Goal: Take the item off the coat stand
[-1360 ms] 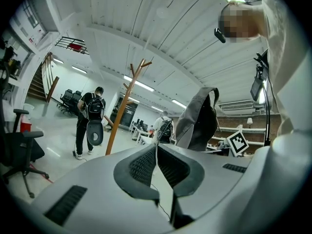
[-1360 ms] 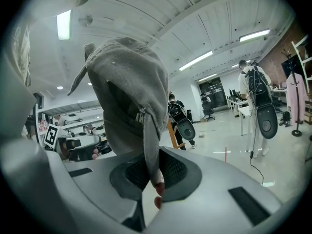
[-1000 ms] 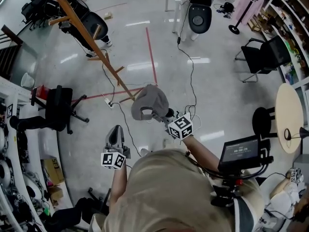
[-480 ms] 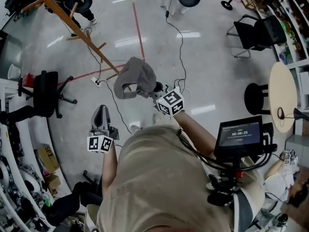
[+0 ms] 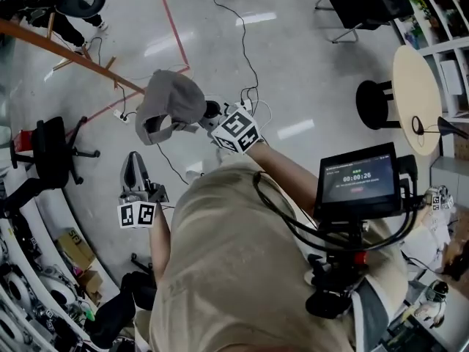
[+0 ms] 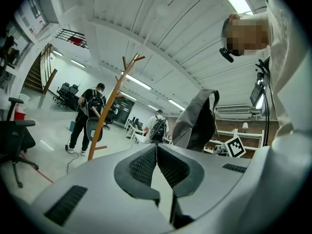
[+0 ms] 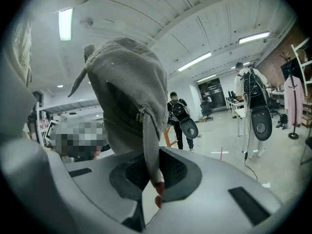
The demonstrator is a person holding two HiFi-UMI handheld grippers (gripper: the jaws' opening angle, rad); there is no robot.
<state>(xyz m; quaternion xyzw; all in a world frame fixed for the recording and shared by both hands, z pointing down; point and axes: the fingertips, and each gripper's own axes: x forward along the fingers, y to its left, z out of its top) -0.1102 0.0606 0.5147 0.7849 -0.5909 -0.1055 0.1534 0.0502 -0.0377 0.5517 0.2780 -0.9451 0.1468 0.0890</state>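
A grey cap (image 5: 170, 101) hangs from my right gripper (image 5: 205, 119), which is shut on its strap, clear of the coat stand. In the right gripper view the cap (image 7: 129, 91) rises from the closed pads of the right gripper (image 7: 152, 172) and fills the middle. The wooden coat stand (image 5: 66, 53) slants across the upper left; it stands bare beyond my left gripper (image 6: 156, 147) as the coat stand (image 6: 109, 111). My left gripper (image 5: 134, 160) is lower left of the cap, shut, with nothing in it. The cap (image 6: 197, 121) shows to its right.
A black office chair (image 5: 51, 152) stands at the left and another chair (image 5: 366, 2) at the top right. A round table (image 5: 418, 86) is at the right. Cables (image 5: 249, 57) and red tape (image 5: 172, 28) run over the floor. People with backpacks (image 7: 253, 106) stand further off.
The head view has swung, so the stand, cap and both grippers sit further up and left in the picture. The cap stays in the right gripper, off the stand.
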